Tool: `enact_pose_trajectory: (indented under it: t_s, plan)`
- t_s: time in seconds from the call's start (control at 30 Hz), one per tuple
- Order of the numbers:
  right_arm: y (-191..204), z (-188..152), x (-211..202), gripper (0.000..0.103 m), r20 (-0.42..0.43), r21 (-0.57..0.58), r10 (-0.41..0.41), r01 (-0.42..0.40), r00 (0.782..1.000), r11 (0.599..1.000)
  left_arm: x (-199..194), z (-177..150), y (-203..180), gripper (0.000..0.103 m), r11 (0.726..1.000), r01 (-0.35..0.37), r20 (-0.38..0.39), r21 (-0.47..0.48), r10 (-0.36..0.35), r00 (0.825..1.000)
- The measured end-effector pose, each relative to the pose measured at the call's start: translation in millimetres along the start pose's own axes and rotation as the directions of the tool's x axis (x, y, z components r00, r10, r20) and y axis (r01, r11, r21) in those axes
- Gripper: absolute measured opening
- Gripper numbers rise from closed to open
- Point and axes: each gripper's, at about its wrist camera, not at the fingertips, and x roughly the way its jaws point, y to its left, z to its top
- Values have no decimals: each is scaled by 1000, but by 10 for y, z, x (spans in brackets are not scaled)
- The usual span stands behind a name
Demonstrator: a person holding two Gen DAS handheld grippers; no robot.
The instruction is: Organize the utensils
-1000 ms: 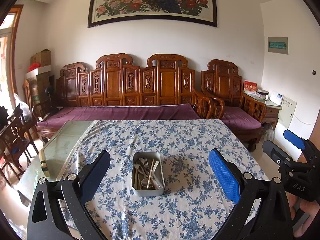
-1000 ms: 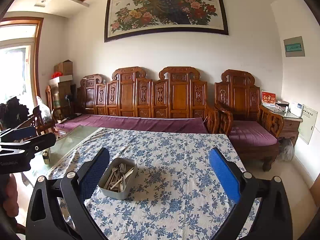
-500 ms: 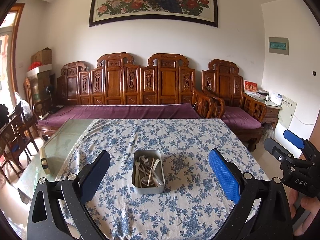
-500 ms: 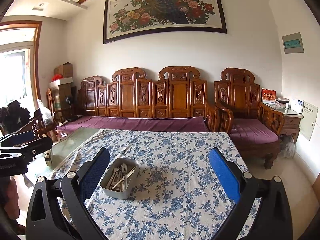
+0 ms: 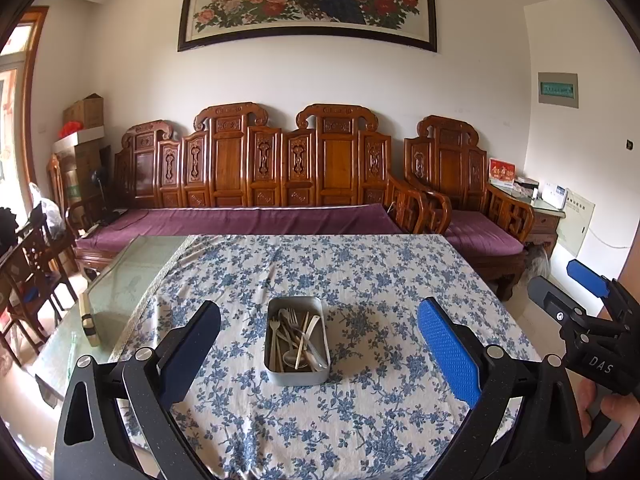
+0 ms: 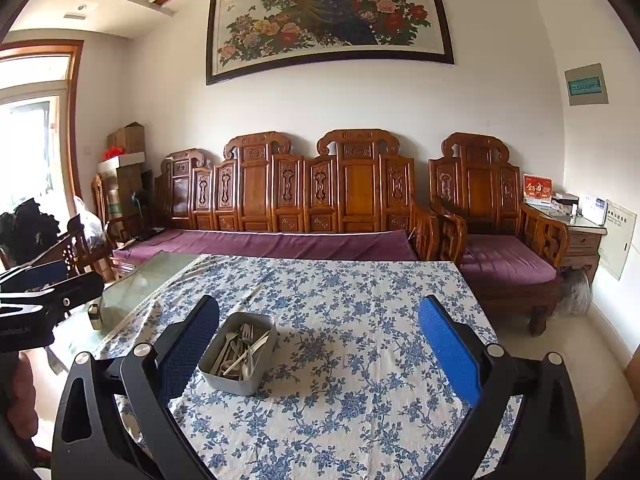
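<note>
A grey metal tin (image 5: 296, 376) (image 6: 224, 380) holding several forks, spoons and chopsticks (image 5: 298, 338) (image 6: 240, 350) rests on the blue-flowered tablecloth (image 5: 360, 280) (image 6: 340, 312). My left gripper (image 5: 318, 354) hovers over the table's near edge, open, with the tin framed between its blue pads and nothing held. My right gripper (image 6: 318, 354) is open too and holds nothing; the tin lies beside its left finger (image 6: 188, 344). Each gripper shows at the edge of the other's view: the right one (image 5: 576, 300), the left one (image 6: 44, 292).
Bare glass tabletop (image 5: 132, 276) extends left of the cloth, with a small object (image 5: 86, 322) near its edge. A carved wooden sofa with purple cushions (image 5: 256, 220) stands behind the table, an armchair (image 5: 476, 220) at right, dark chairs (image 5: 28, 264) at left.
Both views have shifted slightly: the tin sits a little closer to the centre of the left view. Both grippers remain open and nothing was picked up.
</note>
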Motion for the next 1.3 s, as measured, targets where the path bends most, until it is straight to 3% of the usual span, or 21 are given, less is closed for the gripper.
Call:
enact_pose_trajectory:
  t_s: [1.3]
  plan:
    - [11,-17,13,100,-5,-2,5,-5,1000,1000,-2,-24,-9,95,1000,1,2,0,-1,1000]
